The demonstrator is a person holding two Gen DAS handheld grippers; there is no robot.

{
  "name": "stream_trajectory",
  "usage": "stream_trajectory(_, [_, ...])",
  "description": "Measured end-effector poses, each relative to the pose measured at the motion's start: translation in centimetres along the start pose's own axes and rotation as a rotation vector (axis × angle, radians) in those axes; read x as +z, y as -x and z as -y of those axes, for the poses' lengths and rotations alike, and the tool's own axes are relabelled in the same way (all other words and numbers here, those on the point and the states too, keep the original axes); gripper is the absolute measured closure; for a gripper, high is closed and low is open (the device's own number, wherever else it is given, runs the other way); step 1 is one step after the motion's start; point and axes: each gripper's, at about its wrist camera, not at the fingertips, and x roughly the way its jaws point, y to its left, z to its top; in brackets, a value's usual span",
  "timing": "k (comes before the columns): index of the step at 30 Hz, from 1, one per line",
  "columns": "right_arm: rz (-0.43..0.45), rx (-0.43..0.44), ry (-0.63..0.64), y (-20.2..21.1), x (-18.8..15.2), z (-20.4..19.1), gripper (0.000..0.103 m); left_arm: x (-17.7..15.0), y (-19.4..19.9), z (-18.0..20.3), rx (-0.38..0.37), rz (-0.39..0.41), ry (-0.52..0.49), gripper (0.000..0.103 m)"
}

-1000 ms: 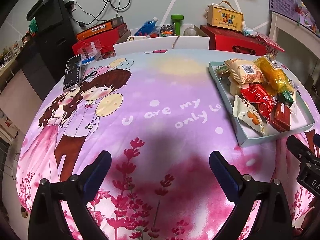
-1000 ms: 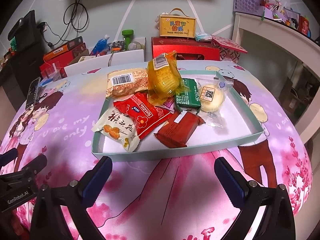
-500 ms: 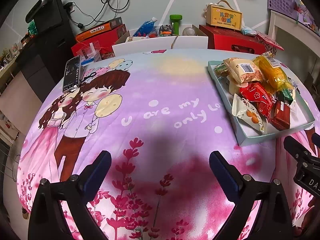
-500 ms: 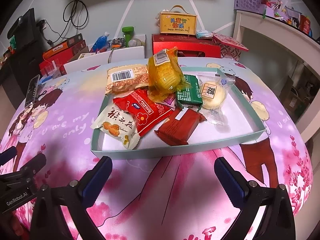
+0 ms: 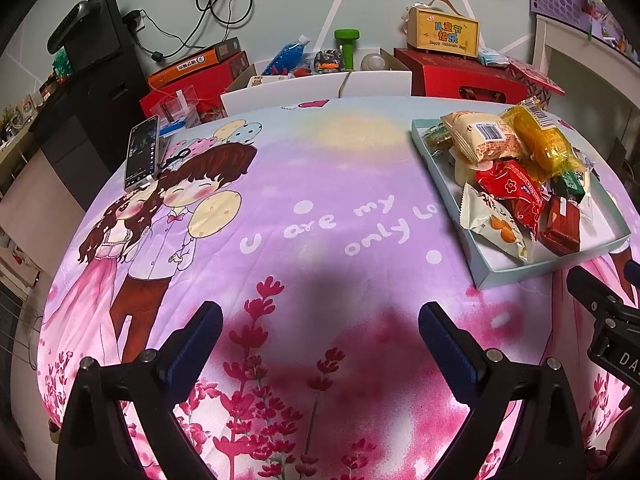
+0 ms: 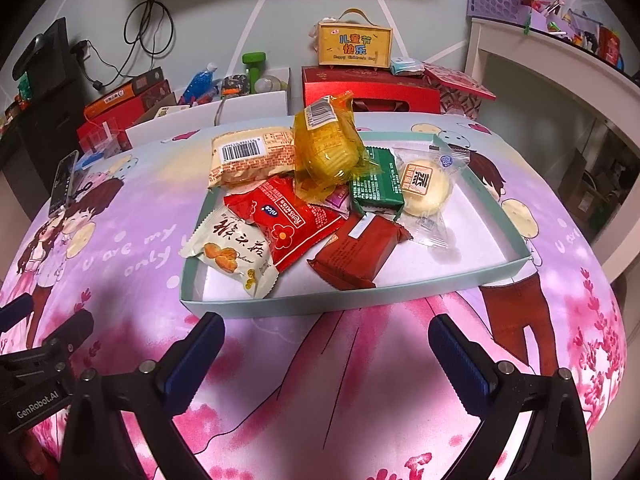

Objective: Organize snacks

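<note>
Right now right hand-held gripper (image 6: 326, 350) hangs low over the surface (image 6: 400, 380), fingers wide apart, nothing between them, pointed at the near wall of the shallow teal tray (image 6: 360, 298). Left hand-held gripper (image 5: 320, 338) likewise spread and empty, over bare printed cloth to the left of the tray (image 5: 516, 270).

All snacks sit in the tray, heaped toward its left and back; right part of the tray floor is bare. Nearest: brown-red wafer pack (image 6: 358, 250), flat, fairly stiff, lying clear of the rest, probably the easiest take, pinch across its short width. Cream pack with nut picture (image 6: 232, 252) rests on the tray's left wall, puffy and light; crimped end seam is the safer hold. Red Rois Kiss pack (image 6: 286, 222) lies partly under others. Green pack (image 6: 376, 184) flat, foil-slick. Round pastry in clear wrap (image 6: 426, 188) looks soft, likely crushes, so grip the wrap's end. Yellow cellophane pack (image 6: 326, 146) sits on top of the pile, slippery and crinkly, may slide if squeezed at the middle. Beige barcode bread pack (image 6: 252, 156) overhangs the tray's back-left rim, soft and airy.

Everything looks light; loose film will likely slip, so seams beat bellies. Pile reads either as still jumbled or as already gathered into the tray.
</note>
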Motion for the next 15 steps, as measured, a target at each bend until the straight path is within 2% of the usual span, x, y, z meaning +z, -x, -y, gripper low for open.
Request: stream_trajectory(15, [0.0,0.0,-0.001,0.01,0.0,0.0,0.0,0.01,0.44,0.34,0.009,0.019,-0.017,0.005])
